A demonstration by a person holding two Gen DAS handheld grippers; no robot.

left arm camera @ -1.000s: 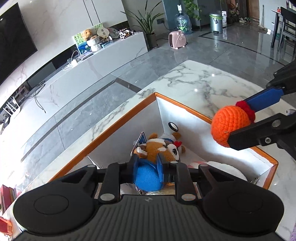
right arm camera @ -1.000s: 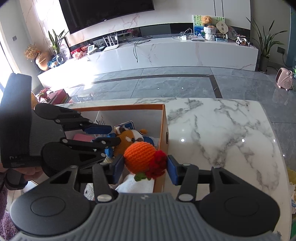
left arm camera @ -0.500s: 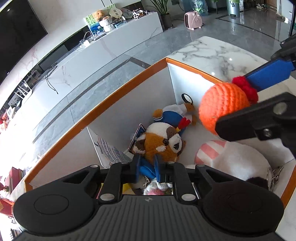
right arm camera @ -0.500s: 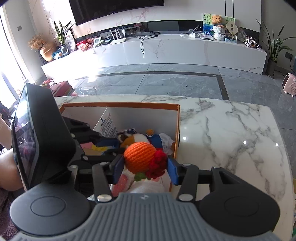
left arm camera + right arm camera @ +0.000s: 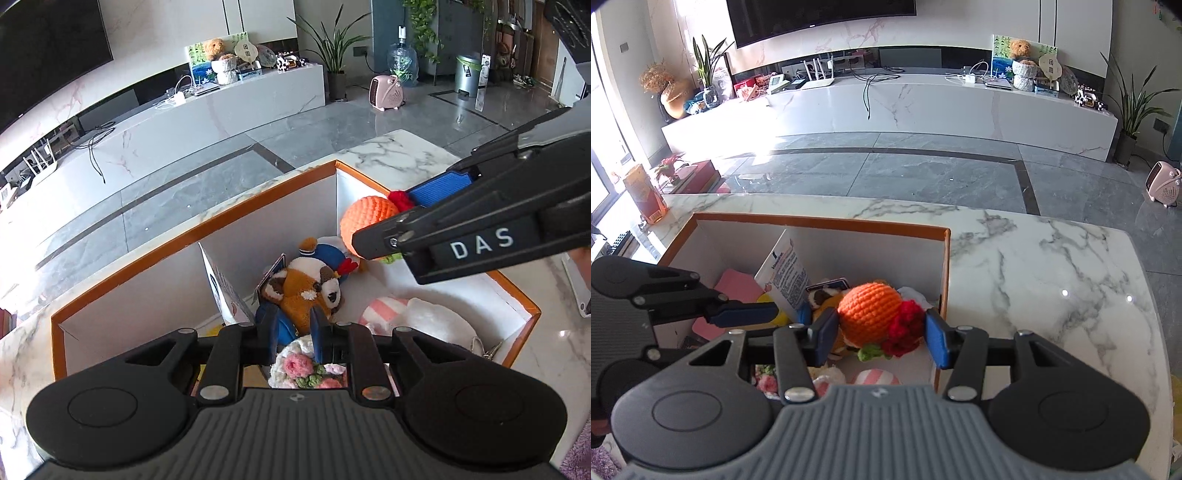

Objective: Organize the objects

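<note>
An orange crochet ball (image 5: 868, 310) with a red flower and green leaf sits between the blue pads of my right gripper (image 5: 880, 329), which is shut on it. It hangs over the right end of the orange-rimmed white box (image 5: 820, 221); the left wrist view shows the ball (image 5: 365, 225) near the box's far corner. My left gripper (image 5: 294, 321) is shut low over the box, just above a brown plush (image 5: 306, 288). A blue fabric thing (image 5: 282, 330) shows low between and beside its fingers (image 5: 271, 325); whether it is pinched is unclear.
The box also holds a leaflet (image 5: 221, 291), a blue sailor doll (image 5: 327, 254), a white and pink striped plush (image 5: 424, 317), crochet flowers (image 5: 295, 369) and a pink pad (image 5: 735, 288). It stands on a marble table (image 5: 1034, 277), bare to its right. An orange carton (image 5: 644, 195) stands at the far left corner.
The blue soft ball that filled my left gripper's jaws a second ago no longer fills them, and that gripper has drawn back. My right gripper carried the orange ball further over the box.
</note>
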